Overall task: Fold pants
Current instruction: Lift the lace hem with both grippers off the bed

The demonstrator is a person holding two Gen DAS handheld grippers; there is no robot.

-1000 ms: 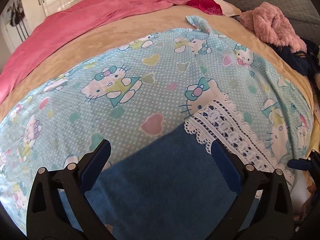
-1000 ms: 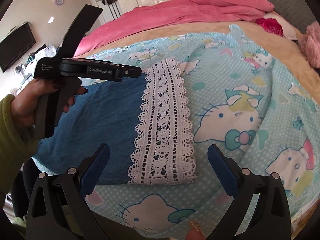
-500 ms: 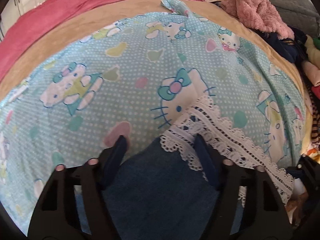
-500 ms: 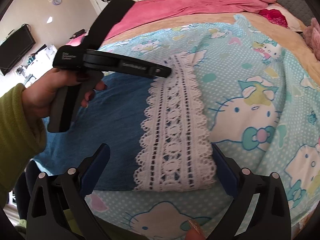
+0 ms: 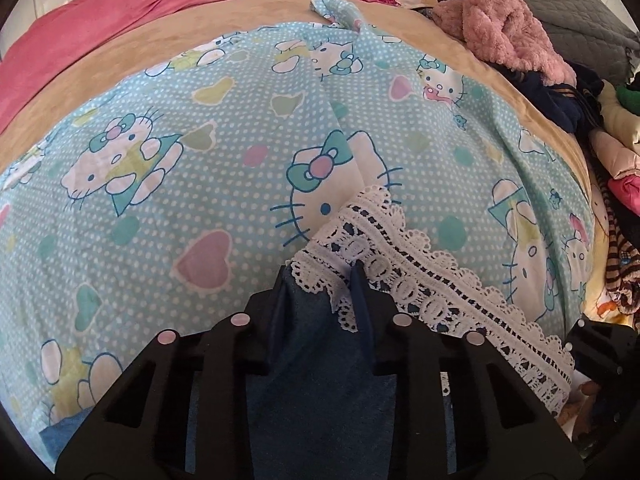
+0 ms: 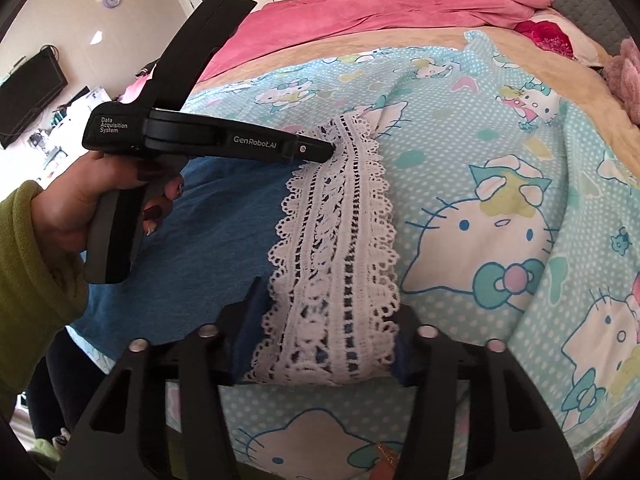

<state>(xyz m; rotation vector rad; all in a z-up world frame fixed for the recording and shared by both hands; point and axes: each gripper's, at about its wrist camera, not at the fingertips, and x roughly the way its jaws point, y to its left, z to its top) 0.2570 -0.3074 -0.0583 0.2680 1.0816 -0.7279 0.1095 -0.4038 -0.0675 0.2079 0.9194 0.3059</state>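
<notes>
- Gripping a pinch of blue denim and lace at the far corner of the hem, the left gripper [image 5: 320, 276] has its fingers drawn tight on the pants [image 5: 320, 380]; from the right wrist view its nose [image 6: 316, 150] touches the far end of the trim, with the left hand [image 6: 100, 196] on the handle.
- Lying flat on the Hello Kitty sheet [image 6: 500, 160], the pants spread left, their white lace hem [image 6: 340, 248] running near to far.
- At the near end of that lace, the right gripper [image 6: 326, 340] has its fingers closed against both edges of the hem, bunching it.
- Far behind lies a pink blanket [image 6: 380, 8]; a fuzzy pink garment [image 5: 500, 28] sits far right.
</notes>
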